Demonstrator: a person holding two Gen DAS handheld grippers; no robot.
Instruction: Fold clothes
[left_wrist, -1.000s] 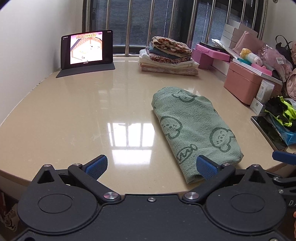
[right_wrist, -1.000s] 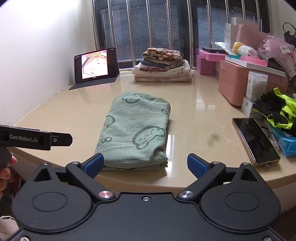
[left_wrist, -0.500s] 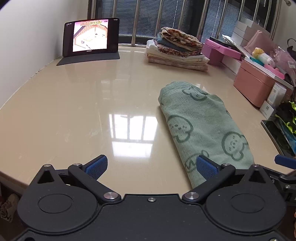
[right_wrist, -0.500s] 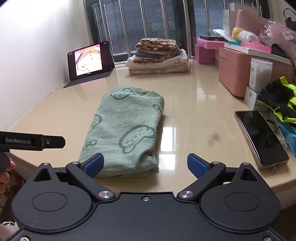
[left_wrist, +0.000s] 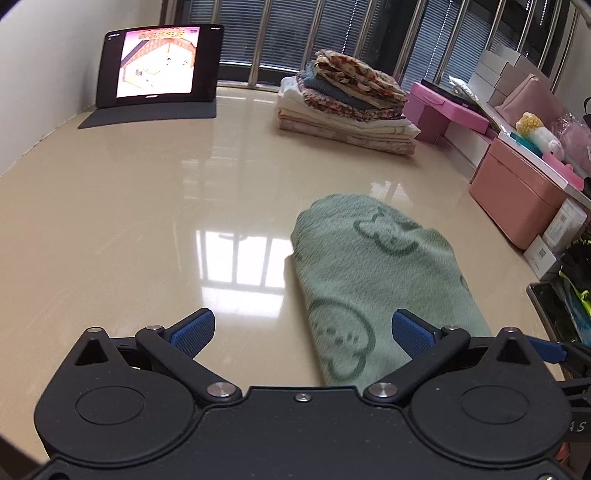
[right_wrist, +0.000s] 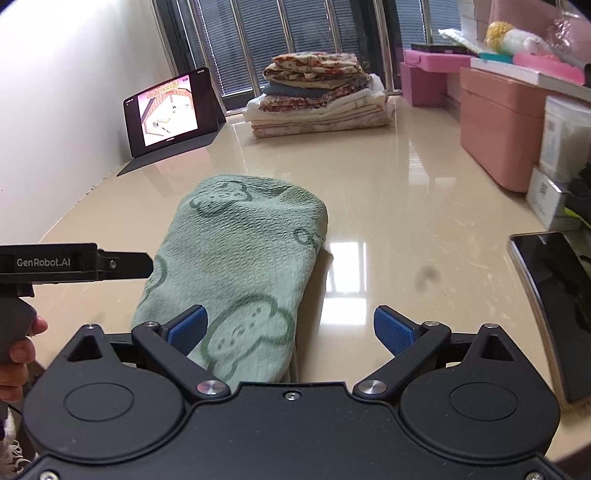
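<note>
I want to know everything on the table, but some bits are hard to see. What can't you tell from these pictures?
- Near end of the green towel: hidden behind the gripper body, both views.
- Phone: cut off by the picture's edge, right wrist view; its screen is dark.
- Tablet picture: too small to make out, both views.
- Bottom layers of the folded stack: only edges show.
- Neon yellow-and-black item: cut off at the edge, left wrist view.

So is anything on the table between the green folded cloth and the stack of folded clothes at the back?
Nothing visible: only bare tabletop lies between the green cloth and the stack.
</note>
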